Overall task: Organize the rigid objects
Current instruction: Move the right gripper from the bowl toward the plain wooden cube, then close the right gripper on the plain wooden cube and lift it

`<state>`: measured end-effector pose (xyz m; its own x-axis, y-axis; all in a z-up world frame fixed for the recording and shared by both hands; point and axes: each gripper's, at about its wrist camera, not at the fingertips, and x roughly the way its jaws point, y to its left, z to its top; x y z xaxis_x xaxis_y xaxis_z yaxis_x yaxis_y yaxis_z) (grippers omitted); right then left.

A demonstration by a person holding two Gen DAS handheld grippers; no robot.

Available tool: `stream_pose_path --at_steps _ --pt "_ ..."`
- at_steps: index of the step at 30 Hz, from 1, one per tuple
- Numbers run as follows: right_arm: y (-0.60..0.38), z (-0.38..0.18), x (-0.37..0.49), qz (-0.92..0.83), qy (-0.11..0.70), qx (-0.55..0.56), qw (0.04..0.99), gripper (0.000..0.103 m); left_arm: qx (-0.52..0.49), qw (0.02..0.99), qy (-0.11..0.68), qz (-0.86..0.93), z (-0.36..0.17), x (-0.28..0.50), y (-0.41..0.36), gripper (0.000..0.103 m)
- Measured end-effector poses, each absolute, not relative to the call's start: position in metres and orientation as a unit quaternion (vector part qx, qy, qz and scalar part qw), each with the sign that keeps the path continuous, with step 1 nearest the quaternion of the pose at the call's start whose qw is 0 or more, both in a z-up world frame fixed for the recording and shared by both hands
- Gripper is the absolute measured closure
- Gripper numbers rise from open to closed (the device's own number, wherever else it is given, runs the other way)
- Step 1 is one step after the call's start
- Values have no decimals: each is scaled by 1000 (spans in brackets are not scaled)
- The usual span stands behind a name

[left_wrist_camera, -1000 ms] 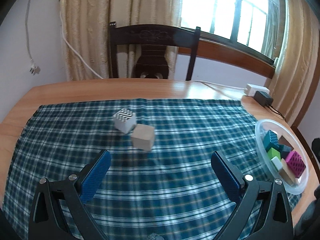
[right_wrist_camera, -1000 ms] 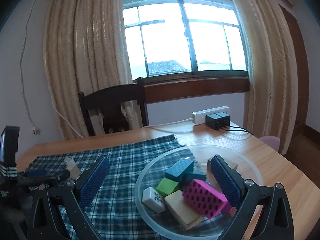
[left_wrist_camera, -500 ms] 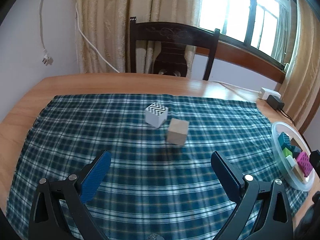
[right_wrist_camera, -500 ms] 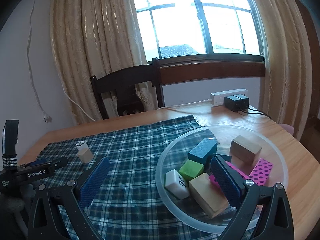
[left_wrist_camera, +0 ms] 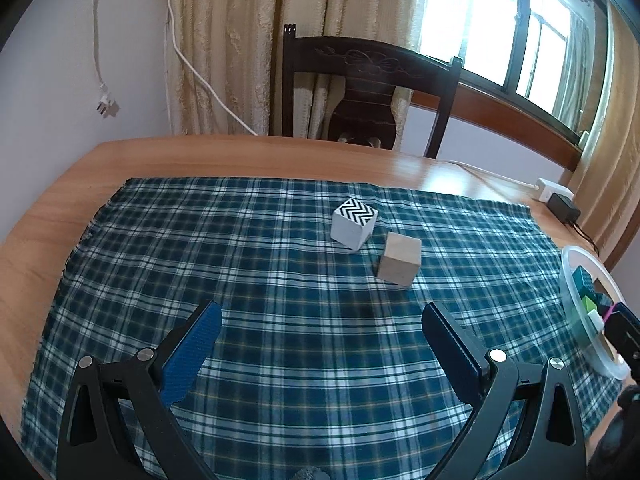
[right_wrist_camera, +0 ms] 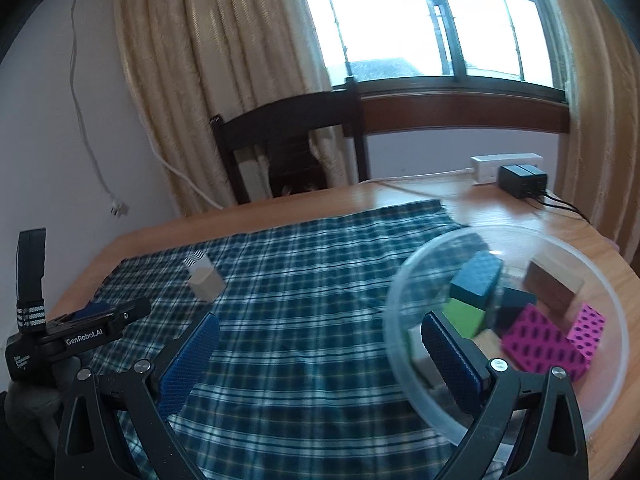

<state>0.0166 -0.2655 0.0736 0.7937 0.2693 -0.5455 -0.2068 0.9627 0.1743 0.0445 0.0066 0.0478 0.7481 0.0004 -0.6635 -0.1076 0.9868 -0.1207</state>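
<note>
With my left gripper (left_wrist_camera: 320,344) spread wide and empty, I judge the plain wooden cube (left_wrist_camera: 400,258), mid-cloth toward the table's (left_wrist_camera: 248,158) far edge beside the zigzag cube (left_wrist_camera: 355,223), light, rigid and best pinched across flat opposite faces.

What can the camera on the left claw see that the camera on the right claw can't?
Only the left wrist view shows the zigzag top of the white cube clearly, apart from the plain wooden cube. It also shows its own open left claw.

Only the right wrist view looks down into the clear plastic bowl, showing the pink dotted blocks, the green block and the dark brown block. Its right claw is open too.

Both show the blue checked tablecloth, the dark wooden chair and the curtains.
</note>
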Motion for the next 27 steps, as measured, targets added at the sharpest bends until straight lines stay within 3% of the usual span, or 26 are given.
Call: stream_pose_path --at_steps 19,27 --pt "-161 74 69 187 348 -41 918 1 -107 925 360 55 48 37 63 2" --pt "-132 61 95 202 372 -58 904 5 -113 924 362 47 47 34 71 2"
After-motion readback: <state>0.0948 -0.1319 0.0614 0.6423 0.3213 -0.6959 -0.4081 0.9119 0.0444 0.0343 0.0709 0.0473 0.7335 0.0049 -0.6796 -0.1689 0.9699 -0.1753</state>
